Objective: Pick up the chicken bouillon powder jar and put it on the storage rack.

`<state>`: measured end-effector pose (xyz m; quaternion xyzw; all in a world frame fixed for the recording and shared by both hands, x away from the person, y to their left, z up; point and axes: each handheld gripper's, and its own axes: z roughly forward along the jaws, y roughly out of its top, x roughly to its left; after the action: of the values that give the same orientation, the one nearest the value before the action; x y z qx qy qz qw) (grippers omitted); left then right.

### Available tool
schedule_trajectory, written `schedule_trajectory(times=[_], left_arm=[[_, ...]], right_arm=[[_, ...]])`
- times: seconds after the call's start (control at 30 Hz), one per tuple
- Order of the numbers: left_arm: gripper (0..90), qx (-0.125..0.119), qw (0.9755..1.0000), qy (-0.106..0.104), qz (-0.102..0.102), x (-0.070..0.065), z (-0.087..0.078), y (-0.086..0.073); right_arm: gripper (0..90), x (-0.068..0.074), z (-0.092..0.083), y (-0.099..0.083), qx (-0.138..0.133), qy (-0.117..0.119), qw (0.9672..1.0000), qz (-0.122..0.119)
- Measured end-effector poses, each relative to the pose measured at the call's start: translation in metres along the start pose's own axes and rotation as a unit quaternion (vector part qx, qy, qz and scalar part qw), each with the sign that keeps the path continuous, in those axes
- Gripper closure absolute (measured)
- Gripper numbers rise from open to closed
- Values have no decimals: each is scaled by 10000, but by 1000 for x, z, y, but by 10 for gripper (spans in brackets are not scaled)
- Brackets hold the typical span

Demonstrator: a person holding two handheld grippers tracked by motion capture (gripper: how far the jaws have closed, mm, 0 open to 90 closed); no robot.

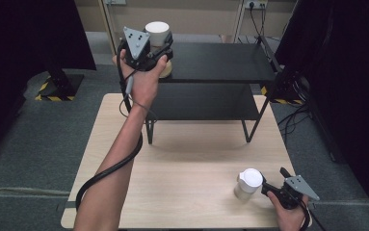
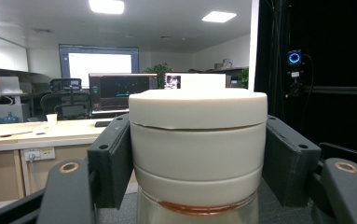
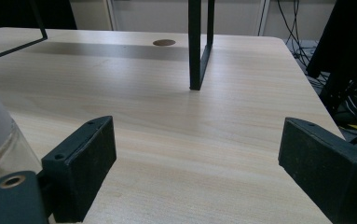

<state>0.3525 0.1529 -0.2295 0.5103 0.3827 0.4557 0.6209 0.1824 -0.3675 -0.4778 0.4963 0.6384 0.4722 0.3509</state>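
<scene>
Jar point(image 1: 157, 36) with white lid, pinched by left gripper point(image 1: 154, 48) above black shelf point(image 1: 220, 62). Second jar point(image 1: 247, 184) on table point(image 1: 182, 183) before shelf, beside spread right gripper point(image 1: 267, 187). Likely glass: rigid, slippery, breakable; best gripped at lid.

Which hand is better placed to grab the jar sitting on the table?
Right. The right gripper sits open on the table just beside that white-lidded jar, which appears at the left edge of its own view. The left gripper is up at the black shelf, its fingers already clamped on another jar.
</scene>
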Motion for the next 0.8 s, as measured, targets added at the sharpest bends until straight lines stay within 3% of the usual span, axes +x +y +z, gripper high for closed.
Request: schedule_trajectory(times=[0.13, 0.27, 0.8], left_arm=[[200, -88, 9999, 12, -54, -1, -3, -2], [148, -127, 9999, -17, -16, -2, -11, 0], [134, -229, 9996, -190, 21, 1, -49, -17]], right_arm=[[112, 0, 0, -1, -15, -6, 10000, -8], [112, 1, 0, 0, -4, -11, 10000, -24], [112, 2, 0, 0, 7, -27, 10000, -62]])
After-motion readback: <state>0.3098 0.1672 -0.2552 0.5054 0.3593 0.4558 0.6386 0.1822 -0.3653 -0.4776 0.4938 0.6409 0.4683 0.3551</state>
